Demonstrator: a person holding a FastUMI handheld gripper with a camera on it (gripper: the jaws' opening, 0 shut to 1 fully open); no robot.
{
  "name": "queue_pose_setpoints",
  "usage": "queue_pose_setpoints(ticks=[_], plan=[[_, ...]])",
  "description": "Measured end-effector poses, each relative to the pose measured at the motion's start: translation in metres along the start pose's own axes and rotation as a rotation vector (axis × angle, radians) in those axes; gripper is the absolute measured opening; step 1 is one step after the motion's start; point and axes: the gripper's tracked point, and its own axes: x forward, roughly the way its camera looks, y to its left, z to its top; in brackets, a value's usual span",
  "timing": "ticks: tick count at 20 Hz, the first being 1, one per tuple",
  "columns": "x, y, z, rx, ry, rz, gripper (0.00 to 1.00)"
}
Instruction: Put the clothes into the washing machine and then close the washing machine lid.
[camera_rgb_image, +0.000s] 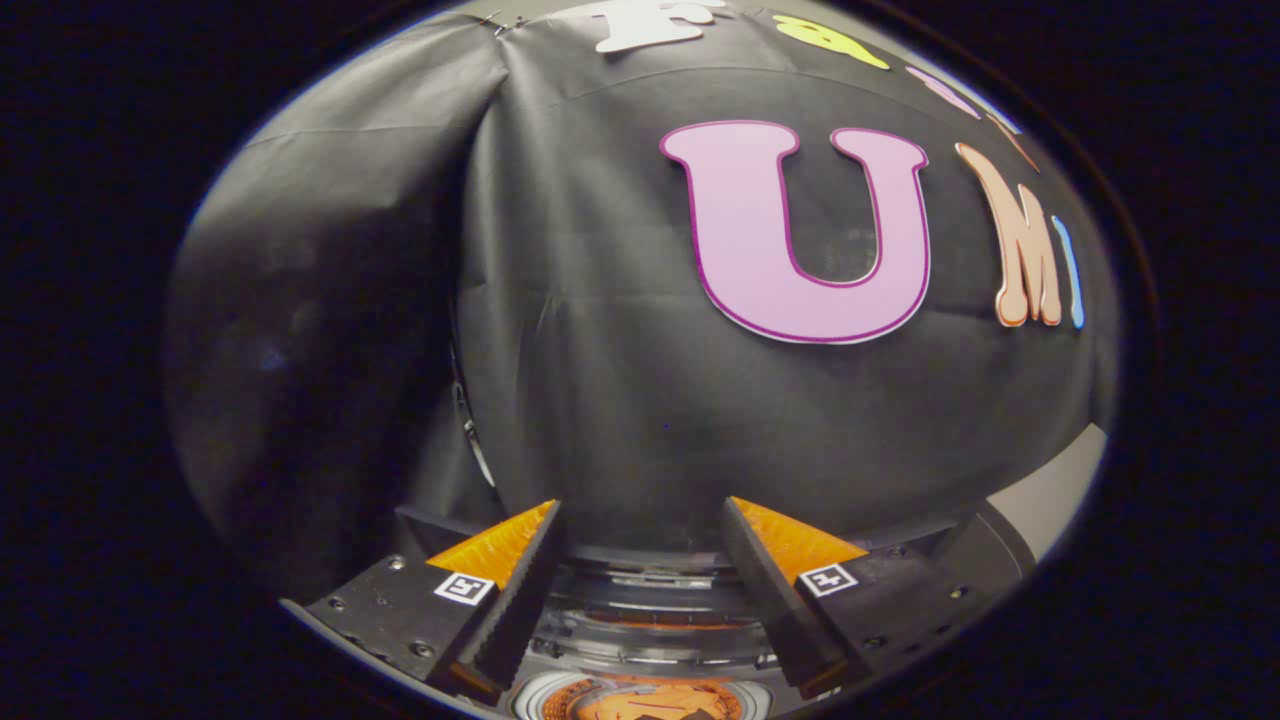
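Black cloth wall behind | washing machine (650, 620) beneath spread jaws (640, 520)

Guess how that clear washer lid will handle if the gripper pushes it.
The clear lid looks like rigid moulded plastic with ribbed rings, so probably stiff, not floppy. Its glossy surface may let fingers slip. Gripper is open, the lid just ahead between its fingers; orange clothes lie below.
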Motion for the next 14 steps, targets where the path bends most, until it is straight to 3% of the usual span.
queue_pose_setpoints(ticks=[3,6,14], plan=[[0.02,-0.005,-0.02,-0.057,0.1,-0.046,0.95],[0.021,-0.006,-0.03,0.028,0.134,-0.049,0.96],[0.017,-0.007,-0.032,0.023,0.194,-0.046,0.94]])
